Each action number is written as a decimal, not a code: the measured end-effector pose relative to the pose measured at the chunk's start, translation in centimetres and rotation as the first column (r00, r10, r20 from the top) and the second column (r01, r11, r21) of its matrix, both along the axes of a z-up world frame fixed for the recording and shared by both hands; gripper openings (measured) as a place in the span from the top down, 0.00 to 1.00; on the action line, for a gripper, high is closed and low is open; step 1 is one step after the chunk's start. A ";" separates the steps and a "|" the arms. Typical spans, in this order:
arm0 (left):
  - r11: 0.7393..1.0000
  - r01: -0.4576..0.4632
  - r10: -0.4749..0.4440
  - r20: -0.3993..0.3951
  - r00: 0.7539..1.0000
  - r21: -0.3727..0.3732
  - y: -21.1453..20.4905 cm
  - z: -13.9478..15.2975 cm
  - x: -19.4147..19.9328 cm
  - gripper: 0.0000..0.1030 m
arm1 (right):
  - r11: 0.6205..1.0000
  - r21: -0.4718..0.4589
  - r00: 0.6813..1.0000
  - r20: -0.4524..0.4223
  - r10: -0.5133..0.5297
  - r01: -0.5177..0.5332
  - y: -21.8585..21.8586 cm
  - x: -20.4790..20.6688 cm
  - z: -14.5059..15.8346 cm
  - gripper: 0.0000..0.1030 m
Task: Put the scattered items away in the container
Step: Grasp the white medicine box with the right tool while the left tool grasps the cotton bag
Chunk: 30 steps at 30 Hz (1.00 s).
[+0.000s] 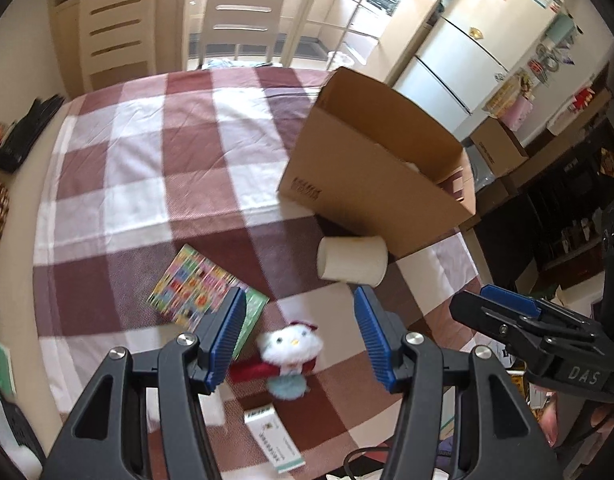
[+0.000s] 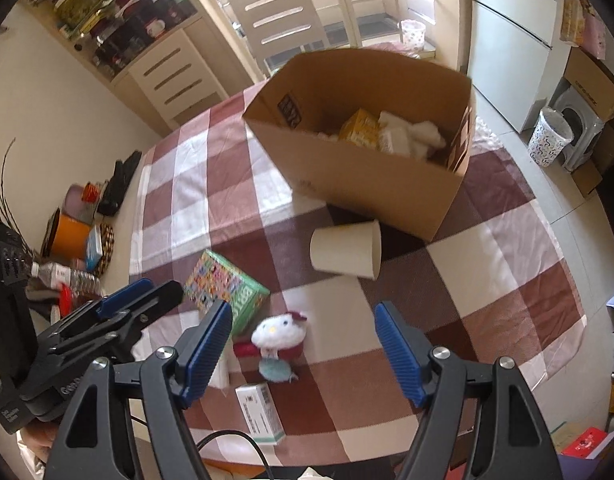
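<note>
The big table (image 1: 155, 152) w/ the red-and-white check cloth holds everything, so all the stuff is easy to reach from the near edge. The cardboard box (image 2: 371, 184) sits open at the far right of the cloth, flaps up, prob. so things can just be dropped in from above; it already has a yellow pack (image 2: 361, 126) and some white soft stuff (image 2: 419, 134) inside. The left gripper (image 1: 299, 340) and right gripper (image 2: 303, 350) both point down at the cloth, side by side. Both are open & hold nothing; the right one is wider. Still out on the cloth: a paper cup (image 2: 345, 250) lying on its side just by the box, mouth toward the box. A colorful green box (image 1: 205, 294) lies flat near the left gripper's left pad. A small plush kitty toy (image 1: 289, 354) lies face up, seen btw. the left gripper's jaws but not touched, so I think it's next to get picked. Smallest is a white carton (image 2: 261, 412) near the table's front edge.
</note>
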<state>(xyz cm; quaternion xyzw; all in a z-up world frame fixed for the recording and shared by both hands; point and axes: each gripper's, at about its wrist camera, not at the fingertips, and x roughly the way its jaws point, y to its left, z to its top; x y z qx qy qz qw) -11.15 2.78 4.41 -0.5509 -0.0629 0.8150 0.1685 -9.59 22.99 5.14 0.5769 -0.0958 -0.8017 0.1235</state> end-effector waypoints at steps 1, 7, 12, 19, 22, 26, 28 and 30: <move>1.000 -0.011 0.011 0.002 1.000 -0.004 -0.5 -0.1 0.4 0.44 | 1.000 0.002 1.000 0.007 0.007 -0.007 -0.3 0.3 -0.3 0.26; 0.996 -0.088 0.088 0.023 0.996 -0.015 -3.7 -1.1 2.5 0.44 | 0.998 0.010 0.998 0.043 0.055 -0.055 -2.0 1.6 -1.9 0.26; 0.989 -0.146 0.148 0.051 0.988 -0.028 -6.6 -2.4 4.3 0.44 | 0.995 0.021 0.993 0.071 0.098 -0.100 -3.2 2.8 -3.6 0.26; 0.976 -0.212 0.217 0.121 0.969 -0.052 -9.7 -5.6 7.0 0.44 | 0.988 0.066 0.985 0.115 0.128 -0.136 -3.5 4.5 -6.9 0.26; 0.970 -0.235 0.242 0.167 0.956 -0.064 -10.6 -7.6 7.8 0.44 | 0.987 0.072 0.978 0.159 0.133 -0.146 -3.5 5.6 -8.9 0.26; 0.965 -0.251 0.260 0.215 0.941 -0.071 -11.0 -9.9 8.2 0.44 | 0.980 0.071 0.963 0.209 0.170 -0.188 -4.7 7.4 -11.2 0.26; 0.966 -0.247 0.258 0.224 0.940 -0.078 -10.9 -10.7 8.3 0.44 | 0.975 0.069 0.957 0.219 0.190 -0.210 -5.5 8.1 -12.0 0.26; 0.968 -0.237 0.251 0.229 0.940 -0.087 -10.7 -11.3 8.2 0.44 | 0.972 0.064 0.952 0.225 0.207 -0.226 -6.3 8.7 -12.5 0.26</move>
